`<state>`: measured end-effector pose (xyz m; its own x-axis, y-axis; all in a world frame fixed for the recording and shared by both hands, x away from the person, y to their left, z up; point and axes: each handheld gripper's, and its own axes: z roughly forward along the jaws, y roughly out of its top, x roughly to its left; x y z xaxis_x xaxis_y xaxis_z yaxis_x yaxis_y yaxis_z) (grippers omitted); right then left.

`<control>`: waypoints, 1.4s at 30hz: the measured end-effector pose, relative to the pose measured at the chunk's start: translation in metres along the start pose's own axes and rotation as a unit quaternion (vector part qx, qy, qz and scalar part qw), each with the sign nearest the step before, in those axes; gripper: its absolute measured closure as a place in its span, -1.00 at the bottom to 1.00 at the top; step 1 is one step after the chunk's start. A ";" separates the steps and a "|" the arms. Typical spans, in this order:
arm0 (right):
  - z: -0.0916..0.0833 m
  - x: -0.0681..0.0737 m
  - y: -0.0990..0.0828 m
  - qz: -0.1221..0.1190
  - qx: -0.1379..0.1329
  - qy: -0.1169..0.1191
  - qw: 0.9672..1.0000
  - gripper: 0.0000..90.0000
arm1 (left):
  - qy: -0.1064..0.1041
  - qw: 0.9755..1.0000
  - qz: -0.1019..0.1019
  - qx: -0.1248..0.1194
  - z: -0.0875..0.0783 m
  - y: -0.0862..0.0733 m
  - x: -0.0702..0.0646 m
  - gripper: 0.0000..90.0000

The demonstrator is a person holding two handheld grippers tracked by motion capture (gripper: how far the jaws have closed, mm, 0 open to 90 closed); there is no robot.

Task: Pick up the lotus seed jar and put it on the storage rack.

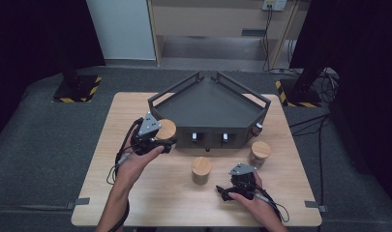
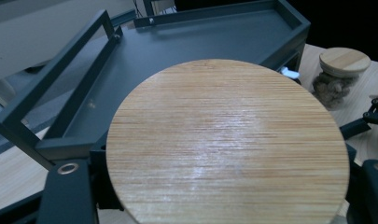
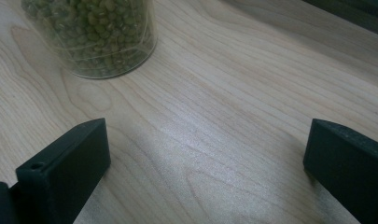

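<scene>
From above, the left gripper (image 1: 160, 140) was raised over the left half of the wooden table (image 1: 150, 203), clamped on a jar with a bamboo lid (image 1: 166, 128), just beside the front left corner of the dark grey tray shelf (image 1: 210, 104). The right gripper (image 1: 231, 189) rested near the table's front edge, right of centre. A second lidded jar (image 1: 201, 169) stood between the two grippers, and a third jar (image 1: 259, 153) stood near the shelf's right front corner.

Along the left gripper, the round bamboo lid (image 2: 226, 144) sat close up between the jaws, with the shelf's rail (image 2: 56, 79) behind it.

Along the right gripper, the jaws stood wide apart over bare wood, holding nothing; a glass jar of green beans (image 3: 95, 35) stood beyond the left jaw.
</scene>
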<state>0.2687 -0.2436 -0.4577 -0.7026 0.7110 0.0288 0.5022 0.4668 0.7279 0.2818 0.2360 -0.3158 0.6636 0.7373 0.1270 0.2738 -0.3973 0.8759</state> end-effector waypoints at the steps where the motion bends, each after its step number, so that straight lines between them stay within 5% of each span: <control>1: 0.000 0.000 0.000 0.000 0.000 0.000 1.000 -0.99 | 0.000 1.000 0.000 -0.003 0.000 0.002 0.001 -0.46; 22: 0.000 0.000 0.000 0.000 0.000 0.000 1.000 -0.99 | -0.019 1.000 0.014 -0.019 0.010 0.026 0.009 -0.45; 42: 0.000 0.000 0.000 0.000 0.000 0.000 1.000 -0.99 | -0.035 0.999 0.011 -0.033 0.039 0.040 0.021 -0.46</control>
<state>0.2687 -0.2437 -0.4578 -0.7029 0.7107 0.0286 0.5016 0.4668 0.7283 0.3341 0.2146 -0.2966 0.7167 0.6877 0.1153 0.2132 -0.3736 0.9027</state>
